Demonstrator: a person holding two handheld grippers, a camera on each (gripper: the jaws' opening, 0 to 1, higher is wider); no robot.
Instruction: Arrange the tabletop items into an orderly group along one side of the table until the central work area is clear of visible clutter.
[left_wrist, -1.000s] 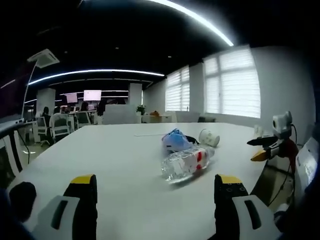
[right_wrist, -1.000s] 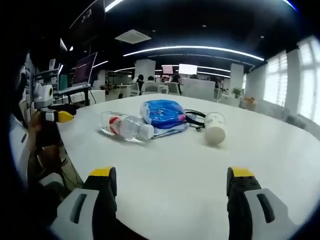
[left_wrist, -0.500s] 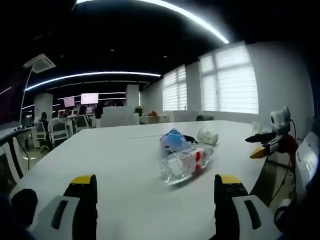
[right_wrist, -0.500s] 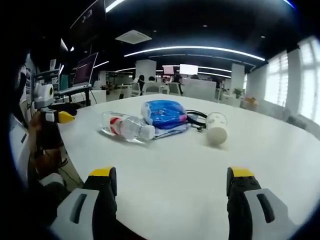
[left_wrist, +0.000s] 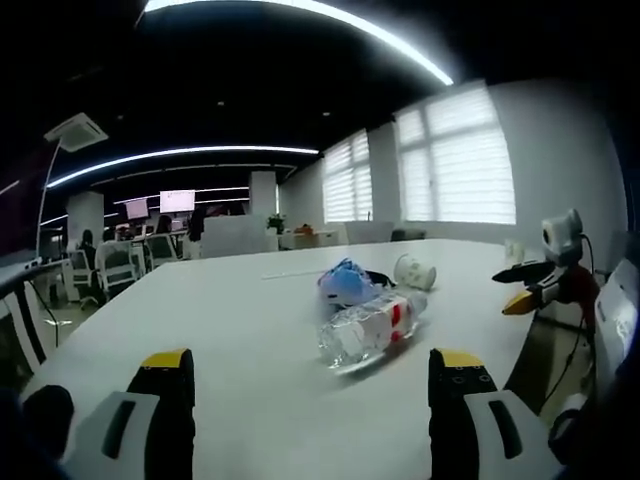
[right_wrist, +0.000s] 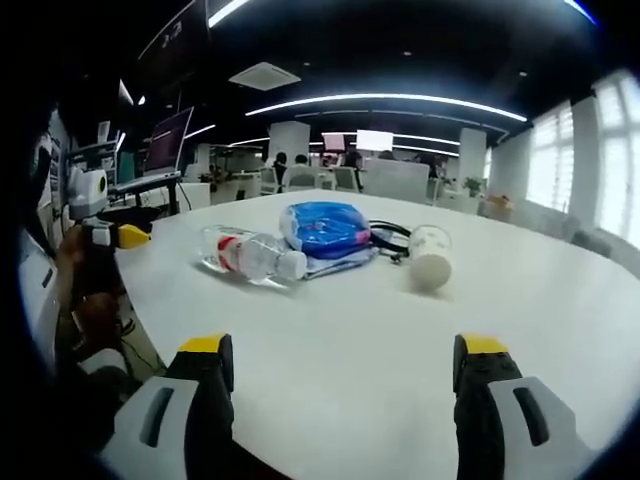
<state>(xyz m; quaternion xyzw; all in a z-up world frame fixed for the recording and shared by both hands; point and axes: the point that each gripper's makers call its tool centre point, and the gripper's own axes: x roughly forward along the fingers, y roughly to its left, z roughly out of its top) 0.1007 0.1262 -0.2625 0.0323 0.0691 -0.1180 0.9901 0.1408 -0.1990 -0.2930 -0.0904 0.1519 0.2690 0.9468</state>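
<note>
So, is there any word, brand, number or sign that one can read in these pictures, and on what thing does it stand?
None can be read.
Bottle: a red and white label, print too blurred to read.
Blue bag: no readable print.
Cup: white, no text visible.
Far screens: lit, but too small to read.
</note>
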